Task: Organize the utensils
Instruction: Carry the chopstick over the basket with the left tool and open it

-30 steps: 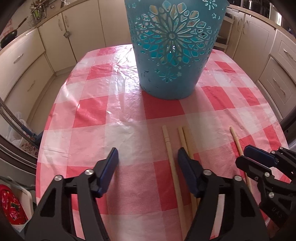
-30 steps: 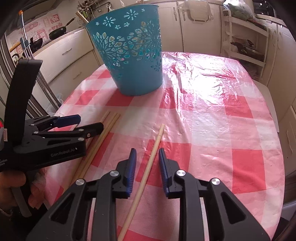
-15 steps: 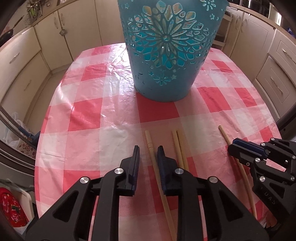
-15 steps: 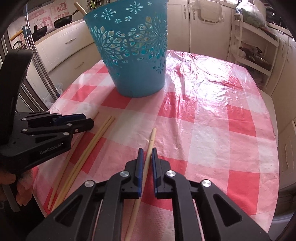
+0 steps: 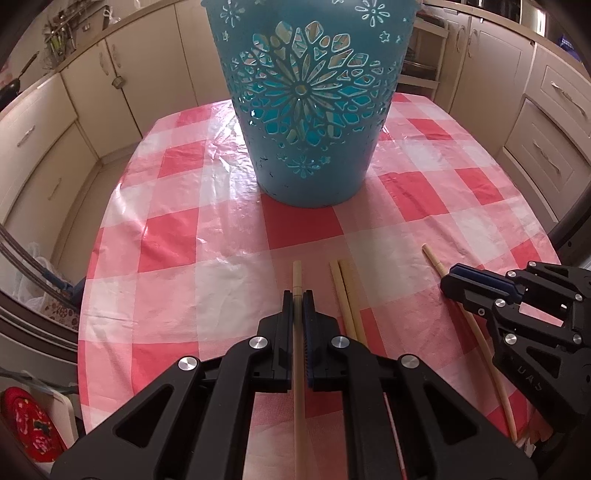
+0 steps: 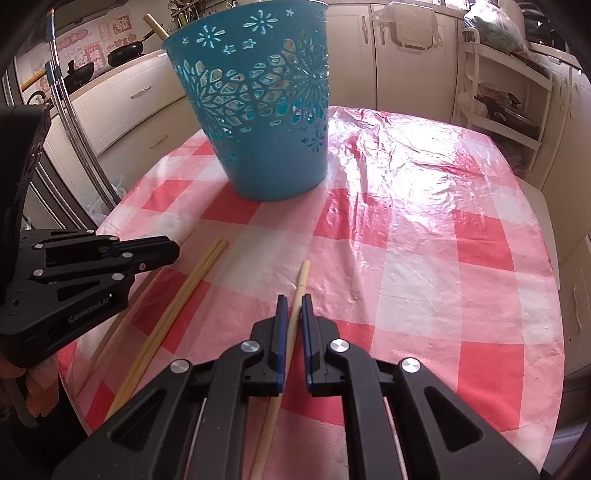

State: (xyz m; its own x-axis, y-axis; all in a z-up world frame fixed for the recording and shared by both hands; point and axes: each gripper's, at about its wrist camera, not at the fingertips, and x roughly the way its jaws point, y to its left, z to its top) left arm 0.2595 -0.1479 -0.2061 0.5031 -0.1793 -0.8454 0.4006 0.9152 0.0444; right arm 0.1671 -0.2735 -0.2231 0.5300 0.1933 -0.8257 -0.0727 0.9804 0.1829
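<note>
A pale wooden chopstick [image 5: 297, 269] lies lengthwise on the red-and-white checked tablecloth [image 5: 166, 240], and my left gripper [image 5: 297, 295] is shut on it near its far end. My right gripper [image 6: 293, 300] is shut on another chopstick [image 6: 303, 271], which also runs along the cloth. Between the two grippers a pair of chopsticks [image 5: 345, 291] lies side by side, untouched. A teal cut-out basket [image 5: 306, 110] stands upright beyond them, with one stick [image 6: 155, 26] poking above its rim. Each view shows the other gripper at its side: the right gripper [image 5: 448, 282], the left gripper [image 6: 173, 251].
Cream kitchen cupboards [image 5: 44, 147] ring the oval table on all sides. A white shelf rack [image 6: 498, 92] stands at the back right. The table's left edge [image 5: 85, 295] drops to the floor, where a red patterned item [image 5: 26, 424] lies.
Both grippers' jaws came together, each onto its own chopstick; the left one went from wide apart to shut. Both views drew slightly closer to the basket.
</note>
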